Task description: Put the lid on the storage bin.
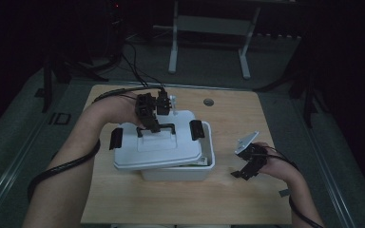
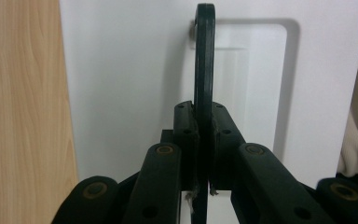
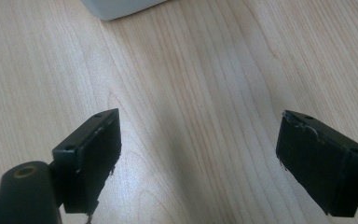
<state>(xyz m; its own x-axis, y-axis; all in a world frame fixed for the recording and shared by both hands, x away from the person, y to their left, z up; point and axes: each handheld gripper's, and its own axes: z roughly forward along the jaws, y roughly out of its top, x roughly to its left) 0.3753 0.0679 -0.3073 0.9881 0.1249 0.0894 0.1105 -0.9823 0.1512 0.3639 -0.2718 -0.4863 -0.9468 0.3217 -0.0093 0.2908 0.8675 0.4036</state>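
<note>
A white lid (image 1: 159, 147) is seen sitting askew on a white box (image 1: 180, 172) near the middle of a wooden table (image 1: 247, 190), shifted toward the left so the box's right side is left uncovered and some contents, too dim to be made out, are glimpsed at the gap. The lid's black handle (image 1: 157, 128) is clamped by the left gripper (image 1: 154, 127), which is held over the far half of the lid; in the left gripper view the jaws are pressed flat on both sides of the handle (image 2: 204, 70), with the lid (image 2: 130, 84) spread below and a strip of table (image 2: 23, 112) at the left. Two black latches (image 1: 116, 138) are seen at the lid's left and right ends, flipped outward. The right gripper (image 1: 247, 172) is held low over the table, to the right of the box and apart from it, its jaws spread wide with nothing between them; in the right gripper view bare wood (image 3: 191, 93) lies under the gripper (image 3: 198, 154) and a corner of the box (image 3: 116, 7) is caught at the top edge. A small round grey disc (image 1: 208, 101) is set in the table beyond the box. Open wood is left in front of the box and on the right; the left edge of the table is close to the lid's left end.
</note>
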